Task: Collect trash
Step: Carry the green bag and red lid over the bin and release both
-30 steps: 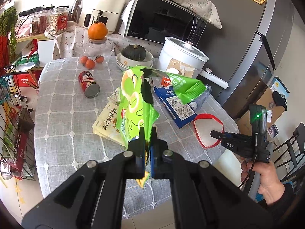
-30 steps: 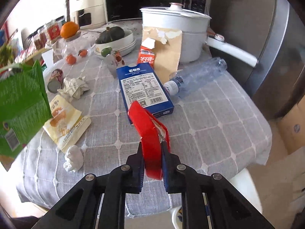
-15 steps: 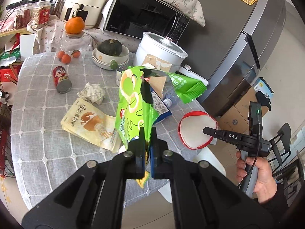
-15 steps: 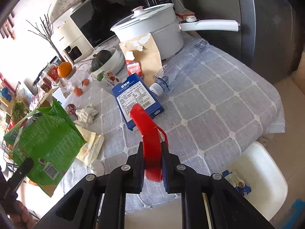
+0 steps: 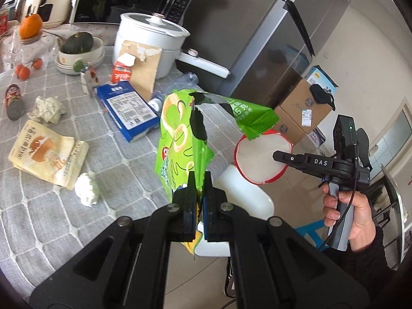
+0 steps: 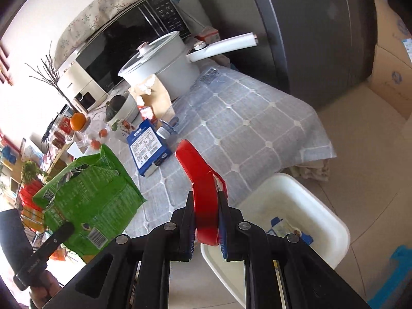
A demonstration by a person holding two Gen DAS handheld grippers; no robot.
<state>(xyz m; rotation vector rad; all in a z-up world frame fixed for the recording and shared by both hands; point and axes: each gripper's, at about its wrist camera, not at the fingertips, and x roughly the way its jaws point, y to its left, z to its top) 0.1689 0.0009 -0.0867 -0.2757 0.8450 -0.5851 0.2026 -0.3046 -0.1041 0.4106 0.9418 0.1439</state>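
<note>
My left gripper (image 5: 197, 180) is shut on a torn green snack bag (image 5: 180, 134) and holds it in the air past the table's edge; the bag also shows in the right wrist view (image 6: 90, 195). My right gripper (image 6: 206, 203) is shut on a red-rimmed white cup lid (image 6: 203, 177), also seen in the left wrist view (image 5: 260, 157). A white bin (image 6: 303, 206) stands on the floor below both, with a few scraps inside. Trash still on the table: a blue carton (image 5: 128, 108), a yellow pouch (image 5: 46, 154), crumpled paper (image 5: 47, 109), a white wad (image 5: 87, 189), a red can (image 5: 14, 100), a plastic bottle (image 5: 177, 85).
A white pot (image 5: 152, 38), a bowl with a squash (image 5: 77, 49), a microwave (image 5: 128, 0) and oranges (image 5: 23, 70) stand at the table's back. A grey fridge (image 5: 283, 51) and cardboard boxes (image 5: 301, 110) stand to the right. Tiled floor surrounds the bin.
Both grippers have swung right, off the table, carrying the green bag and the lid over the white bin, which has come into view.
</note>
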